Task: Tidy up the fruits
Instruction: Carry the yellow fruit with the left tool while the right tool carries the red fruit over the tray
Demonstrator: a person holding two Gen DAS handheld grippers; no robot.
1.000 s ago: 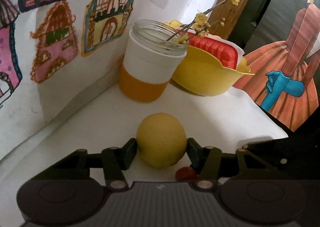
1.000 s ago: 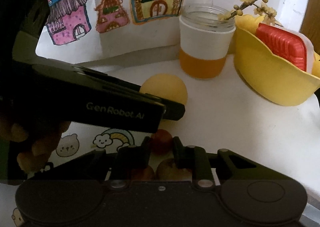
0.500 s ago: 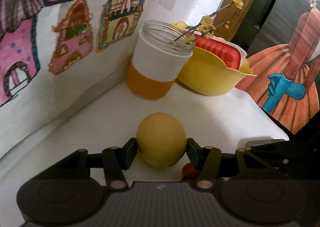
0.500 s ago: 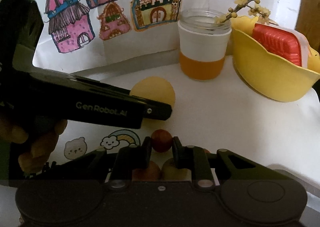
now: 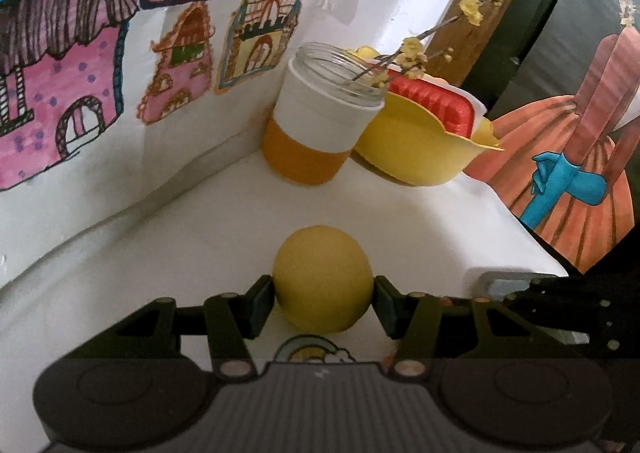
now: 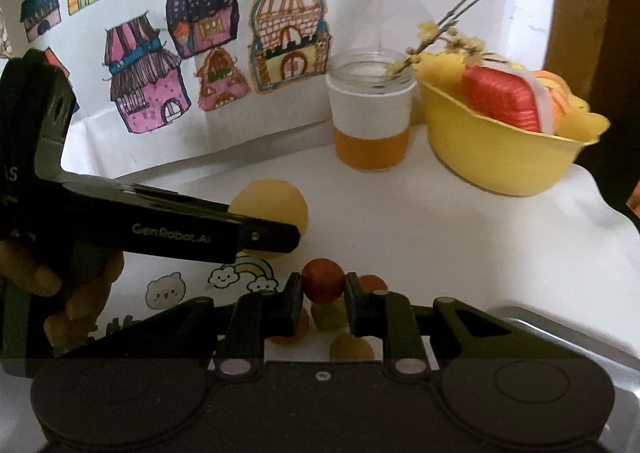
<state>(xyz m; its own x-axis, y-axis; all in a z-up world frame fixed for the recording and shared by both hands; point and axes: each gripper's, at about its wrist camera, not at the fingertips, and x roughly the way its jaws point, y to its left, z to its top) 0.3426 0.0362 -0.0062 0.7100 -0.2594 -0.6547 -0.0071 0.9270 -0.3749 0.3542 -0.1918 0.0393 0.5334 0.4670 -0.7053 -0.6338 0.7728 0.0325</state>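
My left gripper is shut on a round yellow fruit and holds it above the white table. The same yellow fruit shows in the right wrist view behind the left gripper's black body. My right gripper is shut on a small red fruit. Under it lie several small orange and yellow fruits on a surface printed with a rainbow and bear.
A glass jar with orange liquid, a white band and a flower twig stands at the back wall. Beside it is a yellow bowl with a red and white item. A metal tray edge lies at the right.
Both grippers have risen and drawn back from the jar and bowl, each keeping its fruit. The rainbow print now shows under the left gripper.
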